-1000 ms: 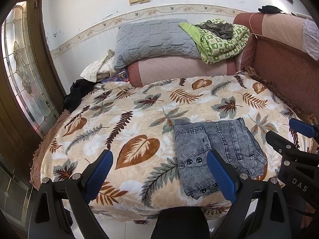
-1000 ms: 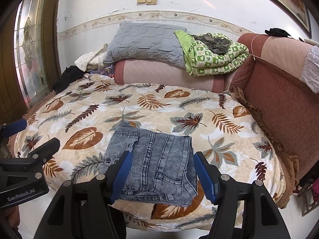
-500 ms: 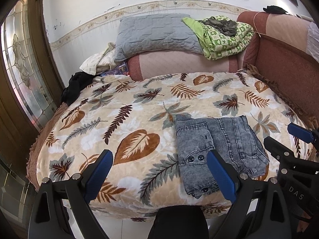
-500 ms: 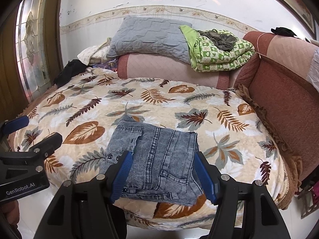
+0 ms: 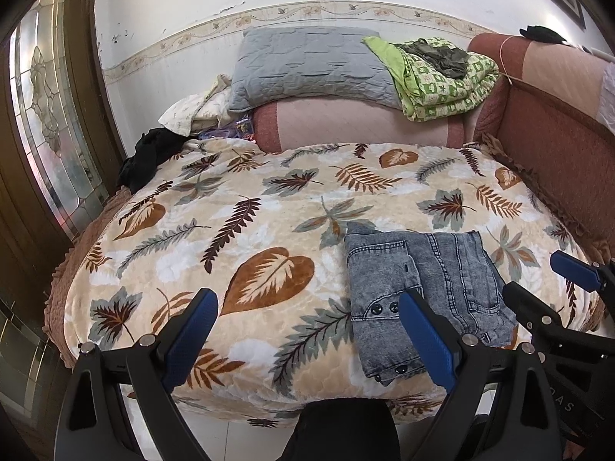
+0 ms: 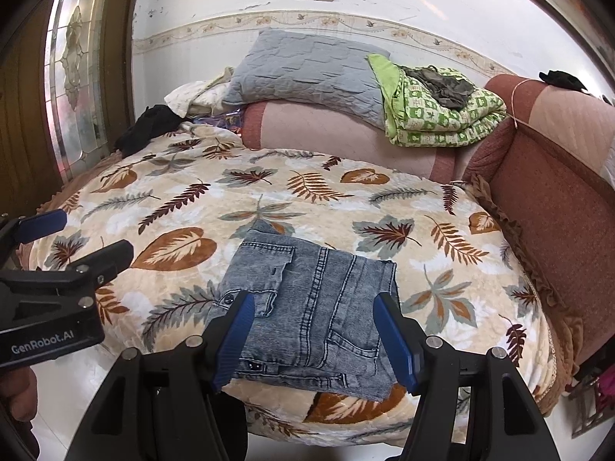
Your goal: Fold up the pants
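Observation:
The grey-blue denim pants (image 5: pixel 419 284) lie folded into a compact rectangle near the front edge of the bed, on the leaf-print blanket (image 5: pixel 246 230). They also show in the right wrist view (image 6: pixel 307 307). My left gripper (image 5: pixel 307 334) is open and empty, held off the front edge of the bed, left of the pants. My right gripper (image 6: pixel 313 338) is open and empty, held just in front of the pants. Each gripper shows at the edge of the other's view.
A grey pillow (image 5: pixel 311 65) and a green patterned quilt (image 5: pixel 442 73) lie on a pink bolster (image 5: pixel 357 123) at the back. A red sofa arm (image 5: pixel 557 153) bounds the right. Dark clothing (image 5: pixel 148 157) lies at the back left, beside a glass door (image 5: pixel 50 115).
Both grippers have drawn back and risen slightly from the bed, so the folded pants sit a bit farther away. The pants have not moved. Both grippers stay open.

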The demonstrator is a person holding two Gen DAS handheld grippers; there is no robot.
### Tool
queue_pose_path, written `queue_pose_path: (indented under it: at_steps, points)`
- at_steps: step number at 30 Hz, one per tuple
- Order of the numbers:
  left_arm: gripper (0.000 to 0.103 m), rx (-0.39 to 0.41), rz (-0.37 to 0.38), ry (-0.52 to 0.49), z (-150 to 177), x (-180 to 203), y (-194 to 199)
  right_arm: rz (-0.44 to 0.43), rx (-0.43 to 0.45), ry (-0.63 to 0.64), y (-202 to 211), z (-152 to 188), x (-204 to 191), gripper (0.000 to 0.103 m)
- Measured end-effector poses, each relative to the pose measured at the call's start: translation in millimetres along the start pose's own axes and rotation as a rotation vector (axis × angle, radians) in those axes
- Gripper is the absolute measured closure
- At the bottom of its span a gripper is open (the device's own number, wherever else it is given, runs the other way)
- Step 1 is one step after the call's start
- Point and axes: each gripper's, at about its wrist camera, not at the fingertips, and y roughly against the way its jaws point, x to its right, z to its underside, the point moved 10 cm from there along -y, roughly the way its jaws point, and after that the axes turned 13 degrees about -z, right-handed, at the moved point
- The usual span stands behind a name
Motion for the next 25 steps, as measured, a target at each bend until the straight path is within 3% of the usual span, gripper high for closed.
queue_pose_path:
  at_steps: [25]
  points:
    - [0.008, -0.047, 0.037, 0.04, -6.8, -4.7, -29.7, -0.04, -0.045, 0.038, -31.9, -0.5, -14.5, 0.035]
